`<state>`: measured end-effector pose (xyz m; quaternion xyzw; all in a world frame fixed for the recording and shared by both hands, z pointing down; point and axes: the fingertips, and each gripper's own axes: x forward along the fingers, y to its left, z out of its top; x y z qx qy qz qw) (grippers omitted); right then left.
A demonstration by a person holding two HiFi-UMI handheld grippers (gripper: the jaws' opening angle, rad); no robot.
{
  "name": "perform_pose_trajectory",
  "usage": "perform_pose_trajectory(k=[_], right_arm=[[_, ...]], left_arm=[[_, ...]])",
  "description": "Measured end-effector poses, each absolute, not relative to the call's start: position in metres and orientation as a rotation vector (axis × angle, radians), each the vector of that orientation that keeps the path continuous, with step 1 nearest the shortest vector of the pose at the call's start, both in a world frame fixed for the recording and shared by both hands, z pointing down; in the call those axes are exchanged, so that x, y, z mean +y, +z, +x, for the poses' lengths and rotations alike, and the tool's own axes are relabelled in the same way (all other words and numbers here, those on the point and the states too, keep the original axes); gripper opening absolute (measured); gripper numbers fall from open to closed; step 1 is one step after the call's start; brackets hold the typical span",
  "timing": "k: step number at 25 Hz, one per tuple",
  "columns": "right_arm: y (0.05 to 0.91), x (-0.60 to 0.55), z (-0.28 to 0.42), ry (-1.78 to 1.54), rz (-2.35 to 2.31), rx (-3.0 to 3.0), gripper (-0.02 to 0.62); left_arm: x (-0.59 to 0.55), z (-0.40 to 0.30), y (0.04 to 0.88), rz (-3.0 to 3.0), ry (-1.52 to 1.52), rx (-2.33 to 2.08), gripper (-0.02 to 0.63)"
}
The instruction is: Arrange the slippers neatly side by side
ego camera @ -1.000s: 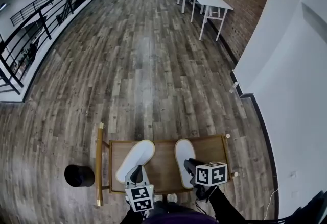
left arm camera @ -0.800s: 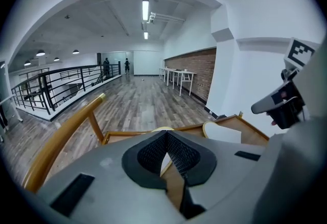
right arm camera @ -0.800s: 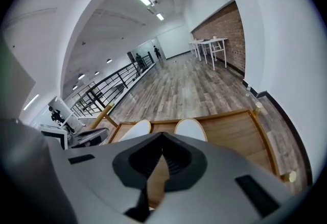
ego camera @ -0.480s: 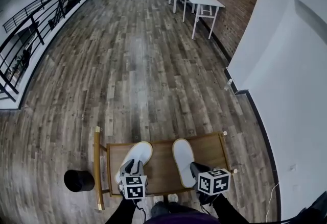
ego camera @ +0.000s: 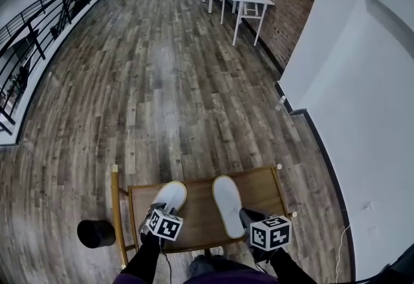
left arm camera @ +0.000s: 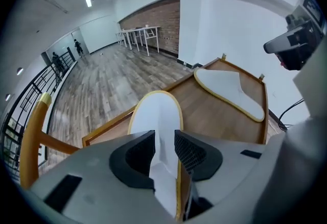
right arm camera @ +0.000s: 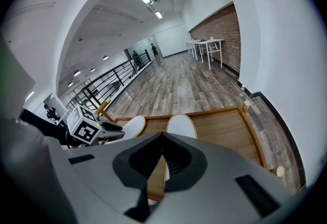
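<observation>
Slippers: two flat white fabric ones with tan sole edging, lying on one brown wooden low table (ego camera: 262, 187) with a raised rim.
Toe of left slipper (ego camera: 171, 195) points to 1 o'clock, toe of right slipper (ego camera: 226, 202) near 12; apart, not parallel. Two grippers at table's 6 o'clock edge, both aimed at 12. Jaws of left gripper (ego camera: 155, 213) clamp the left slipper's heel fabric. Jaws of right gripper (ego camera: 248, 216) meet tip to tip, nothing gripped, just beside the right slipper's heel at its 3 o'clock. One black round bin (ego camera: 96, 233) at table's 9 o'clock.
</observation>
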<state>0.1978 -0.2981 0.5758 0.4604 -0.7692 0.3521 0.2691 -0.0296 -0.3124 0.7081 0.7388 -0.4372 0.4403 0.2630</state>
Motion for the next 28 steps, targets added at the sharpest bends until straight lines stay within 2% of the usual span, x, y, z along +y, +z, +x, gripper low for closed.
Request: perform_pose_trajectory(k=[8, 9, 10, 11, 22, 28], right_arm=[[0.577, -0.301, 0.203, 0.957, 1.271, -2.059, -0.002], [0.577, -0.301, 0.203, 0.957, 1.272, -2.059, -0.002], [0.577, -0.301, 0.202, 0.958, 1.271, -2.061, -0.002], [0.576, -0.302, 0.201, 0.958, 1.269, -2.063, -0.002], [0.574, -0.299, 0.192, 0.952, 1.262, -2.077, -0.002], [0.570, -0.299, 0.190, 0.938, 1.267, -2.085, -0.002]], left_arm=[[-0.309, -0.035, 0.728, 1.915, 1.291, -1.115, 0.092], [-0.308, -0.036, 0.730, 1.900, 1.291, -1.115, 0.078], [-0.306, -0.037, 0.731, 1.884, 1.288, -1.119, 0.028], [-0.305, -0.038, 0.732, 1.866, 1.278, -1.123, 0.021], [-0.309, -0.033, 0.711, 1.544, 0.684, -1.196, 0.011], [-0.308, -0.006, 0.706, 1.513, 0.589, -1.161, 0.009]])
